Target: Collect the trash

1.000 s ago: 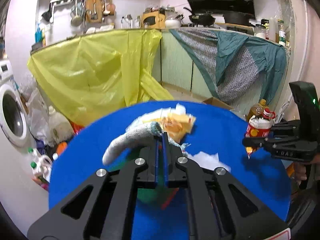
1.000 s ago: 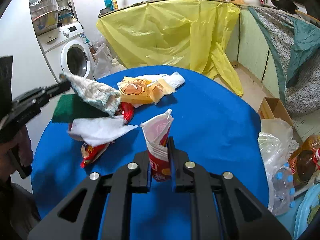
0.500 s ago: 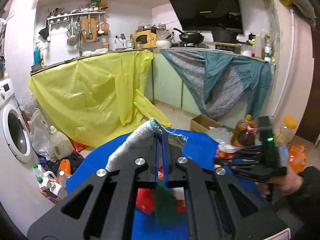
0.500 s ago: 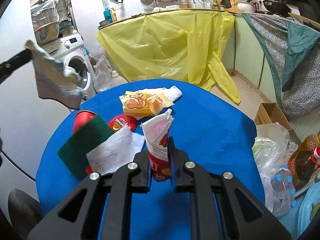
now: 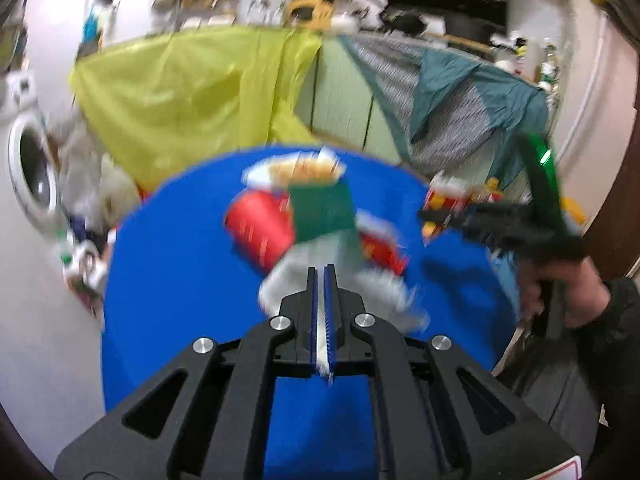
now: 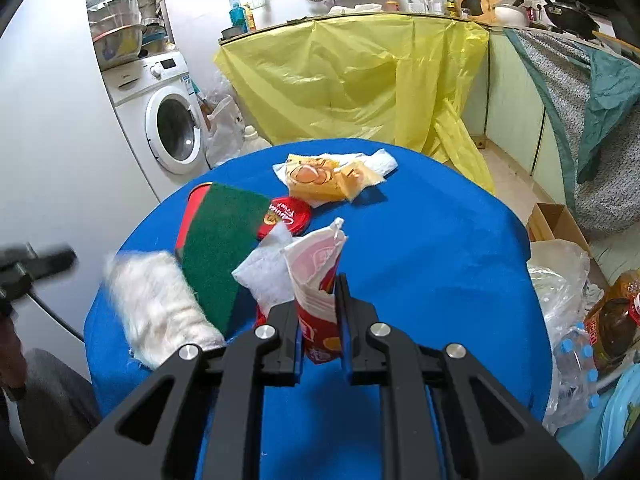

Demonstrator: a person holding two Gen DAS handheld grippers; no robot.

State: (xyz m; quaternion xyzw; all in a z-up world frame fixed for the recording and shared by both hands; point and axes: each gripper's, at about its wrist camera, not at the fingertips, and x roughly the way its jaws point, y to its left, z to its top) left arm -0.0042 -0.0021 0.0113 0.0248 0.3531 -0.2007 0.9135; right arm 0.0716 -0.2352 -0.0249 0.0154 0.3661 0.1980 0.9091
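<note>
Left wrist view, much blurred: the left gripper [image 5: 321,276] has its jaws pressed nearly together on the white cloth [image 5: 340,284], which hangs beyond the tips over the near half of the blue table [image 5: 180,280]; a thin strip of white shows between the pads, so the grip looks to be on a fold rather than the bulk. Beyond the cloth lie a green scouring pad [image 5: 322,210] and a red cup [image 5: 260,232] on its side just left of the pad; yellow wrappers [image 5: 300,168] sit at the table's far edge. At the table's right edge the right gripper [image 5: 440,212] holds a red and white packet [image 5: 448,194] clear of the surface, probably so it can be carried off to wherever the trash goes.

Right wrist view, sharp: the right gripper [image 6: 318,320] is clamped on the packet [image 6: 316,280] by its lower end, torn mouth upward; held upright, it is less likely to spill. Left of it the scouring pad [image 6: 218,248] leans over the cup [image 6: 192,216], with a white tissue [image 6: 268,276] and a red lid [image 6: 288,216] beside; the cloth [image 6: 160,312] hangs at the table's [image 6: 420,248] left edge; the wrappers [image 6: 320,176] lie at the far side.
</note>
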